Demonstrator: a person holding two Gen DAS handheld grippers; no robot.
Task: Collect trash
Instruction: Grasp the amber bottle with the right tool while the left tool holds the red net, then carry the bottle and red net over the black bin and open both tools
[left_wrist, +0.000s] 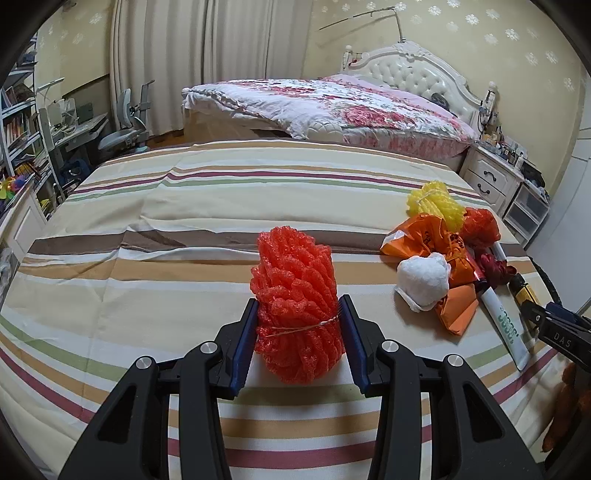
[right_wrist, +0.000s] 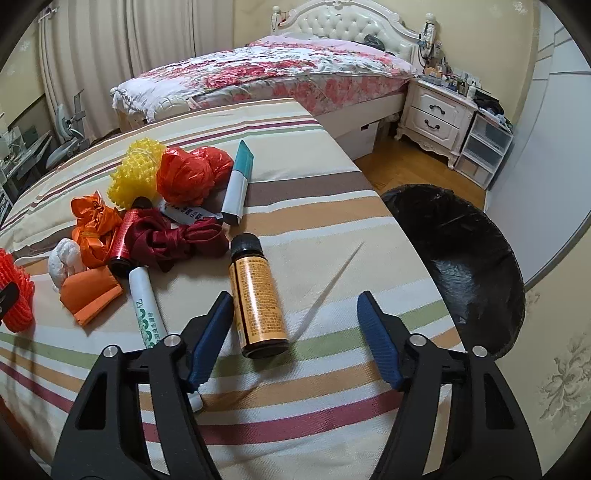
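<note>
Two grippers are engaged over the striped bedcover (right_wrist: 332, 229). The left gripper (left_wrist: 301, 325) is clamped on an orange-red foam net bundle (left_wrist: 297, 295), whose sides are pressed by both blue pads; the bundle stands roughly upright between them, tied by a thin string.

The right gripper (right_wrist: 295, 332) is held with its jaws apart and nothing gripped. An amber bottle (right_wrist: 256, 295) with a black cap lies on the bedcover inside the gap, close beside the left pad and well clear of the right pad. Its long axis runs nearly along the pointing line of the gripper, cap away from the camera and base towards it, with a slight tilt.

A bin lined with a black bag (right_wrist: 465, 266) stands on the floor just beyond the bed edge, to the right of the right gripper. Remaining trash, including a white tube (right_wrist: 146, 306), a red ribbon (right_wrist: 177, 240) and a yellow net (right_wrist: 135, 173), lies in a pile further left.

The bottle is judged to be the right gripper's target. Since it sits off-centre, a small leftward shift would be advisable before closing, so that both pads meet the cylindrical wall evenly and rolling is avoided.
</note>
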